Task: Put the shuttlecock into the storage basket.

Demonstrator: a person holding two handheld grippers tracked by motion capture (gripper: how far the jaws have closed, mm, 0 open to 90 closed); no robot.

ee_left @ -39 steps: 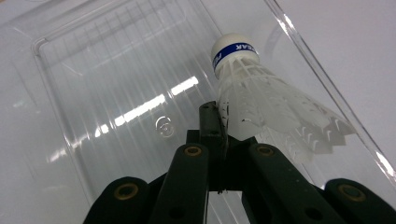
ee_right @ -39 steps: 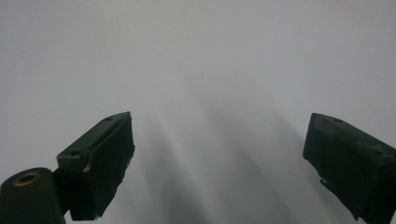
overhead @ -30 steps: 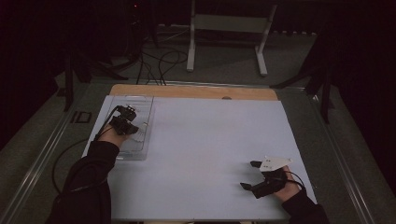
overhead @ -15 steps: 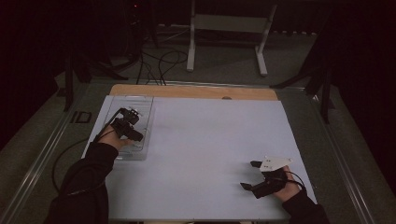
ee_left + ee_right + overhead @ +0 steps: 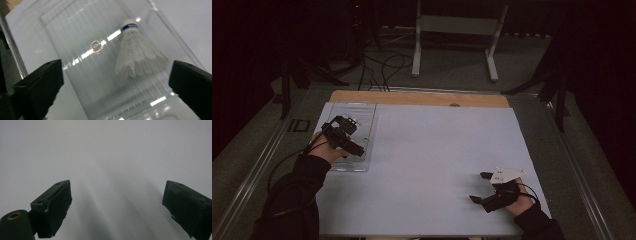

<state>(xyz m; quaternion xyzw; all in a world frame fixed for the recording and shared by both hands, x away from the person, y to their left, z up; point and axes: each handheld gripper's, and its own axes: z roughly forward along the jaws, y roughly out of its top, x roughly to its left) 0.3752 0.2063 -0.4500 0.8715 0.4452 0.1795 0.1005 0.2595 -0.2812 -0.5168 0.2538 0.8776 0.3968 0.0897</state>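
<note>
Room to move is big on the white table (image 5: 427,165): the whole middle is bare, from the tray across to the right side. A brown wood strip (image 5: 419,98) runs along the far edge, and grey metal rails frame the left and right sides. Past the table the room is dark, with a grey floor, some black cables (image 5: 377,70) and a white stand (image 5: 457,35) at the back. A clear tray (image 5: 362,117) lies at the far left of the table, close to the left edge, with its long sides running away from the person. The left gripper (image 5: 353,134) hangs over the tray, and its jaws are spread wide with nothing between them. In the left gripper view the left gripper (image 5: 115,82) looks down into the tray (image 5: 82,35), which has thin lines across its floor and bright spots of light on it. A shuttlecock (image 5: 137,53) lies on its side in the tray, near one long wall. It is white and feathery, with a round white tip and a blue band just behind the tip. Its tip points away from the jaws and its wide skirt points toward them, apart from both. The right gripper (image 5: 479,187) is near the front right corner, well apart from the tray. Its jaws are spread wide too, over bare table (image 5: 112,157).
</note>
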